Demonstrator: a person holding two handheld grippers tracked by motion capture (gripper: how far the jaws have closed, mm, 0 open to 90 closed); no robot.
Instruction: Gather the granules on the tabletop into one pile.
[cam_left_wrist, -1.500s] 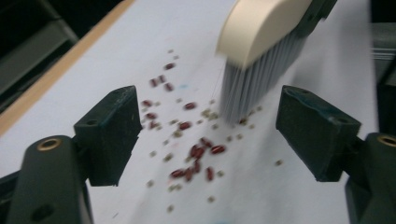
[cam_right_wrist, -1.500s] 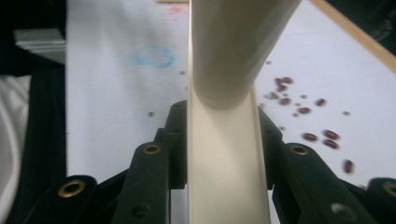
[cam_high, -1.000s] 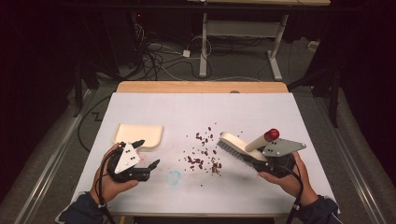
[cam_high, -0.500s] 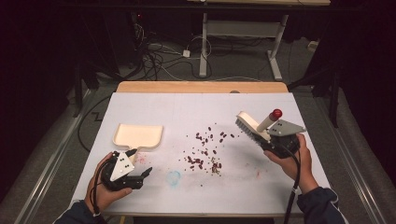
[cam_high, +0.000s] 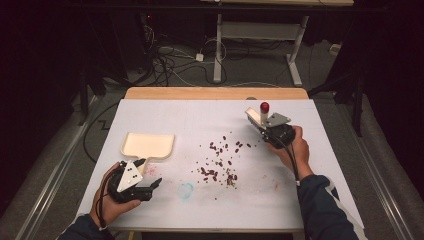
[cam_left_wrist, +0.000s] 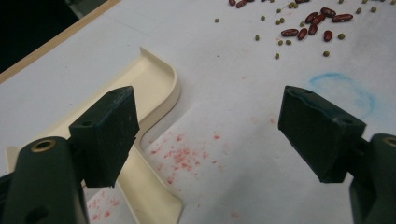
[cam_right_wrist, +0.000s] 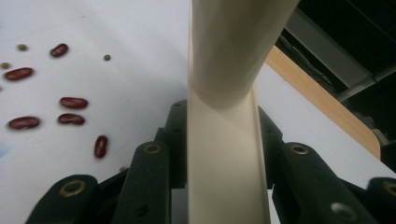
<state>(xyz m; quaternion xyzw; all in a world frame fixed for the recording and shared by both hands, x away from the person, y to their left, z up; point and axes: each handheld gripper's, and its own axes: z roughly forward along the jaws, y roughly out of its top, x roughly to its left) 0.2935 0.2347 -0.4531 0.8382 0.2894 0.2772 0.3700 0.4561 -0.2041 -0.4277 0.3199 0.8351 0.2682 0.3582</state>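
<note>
My right gripper (cam_high: 260, 121) clamps the cream brush's handle (cam_right_wrist: 224, 140) at the far right; my left gripper (cam_high: 145, 172), jaws wide and empty, sits by the dustpan (cam_high: 148, 145). Beans (cam_high: 220, 162) lie mid-table. I'd sweep low toward the pan, slowly, without flicking.

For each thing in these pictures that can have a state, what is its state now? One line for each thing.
left gripper: open, jaws wide apart, nothing between them, beside the dustpan handle.
right gripper: shut on the brush handle.
brush: held up off the table, beyond the beans.
dustpan: lying flat on the table, empty, not held.
beans: scattered loose on the table, not swept together.
</note>
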